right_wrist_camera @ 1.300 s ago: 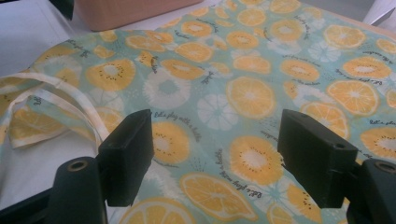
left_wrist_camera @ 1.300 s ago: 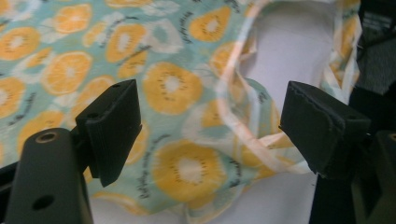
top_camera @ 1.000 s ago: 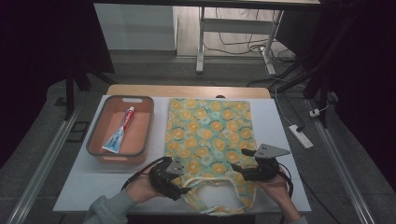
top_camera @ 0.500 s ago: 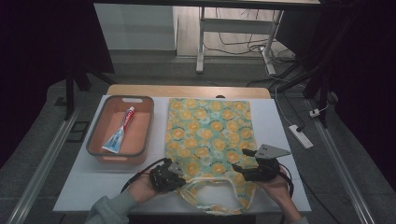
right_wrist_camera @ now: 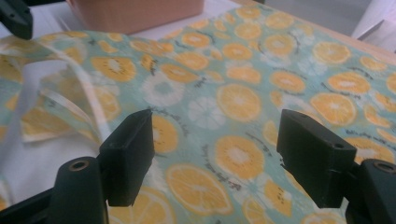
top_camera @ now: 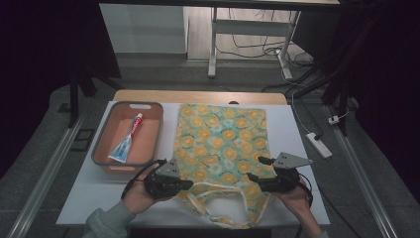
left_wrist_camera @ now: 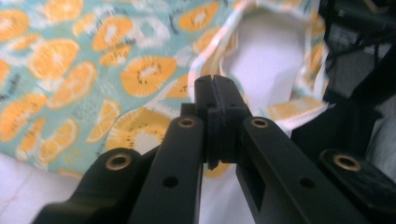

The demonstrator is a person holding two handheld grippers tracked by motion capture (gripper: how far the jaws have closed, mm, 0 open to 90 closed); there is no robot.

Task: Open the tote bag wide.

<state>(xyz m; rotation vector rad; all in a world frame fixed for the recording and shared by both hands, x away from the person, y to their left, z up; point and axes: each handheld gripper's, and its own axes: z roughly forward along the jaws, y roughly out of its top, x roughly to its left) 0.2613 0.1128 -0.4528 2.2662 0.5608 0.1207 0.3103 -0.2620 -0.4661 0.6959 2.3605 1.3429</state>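
Note:
A cloth bag [top_camera: 220, 144] printed with orange slices lies flat on the white table, its mouth and handles towards the near edge. My left gripper [top_camera: 185, 184] is at the mouth's left corner. Its jaws [left_wrist_camera: 215, 84] are shut on the bag's upper layer [left_wrist_camera: 93, 70], and the rim is lifted a little off the table. My right gripper [top_camera: 252, 178] is at the mouth's right side. It stands open [right_wrist_camera: 215, 135] just over the fabric [right_wrist_camera: 243, 93], with nothing between its fingers. A toothpaste tube [top_camera: 126, 141] lies in the orange tray [top_camera: 101, 148] left of the bag.
The tray's wall [right_wrist_camera: 135, 11] is beyond the bag in the right gripper view, and the left gripper's tip [right_wrist_camera: 16, 16] is at that view's top left. A white power strip [top_camera: 317, 145] lies on the floor at the table's right. Bare table surrounds the bag.
My left gripper's jaws have gone from open to shut on the bag's rim, and it has lifted slightly. The right gripper has stayed in place, open.

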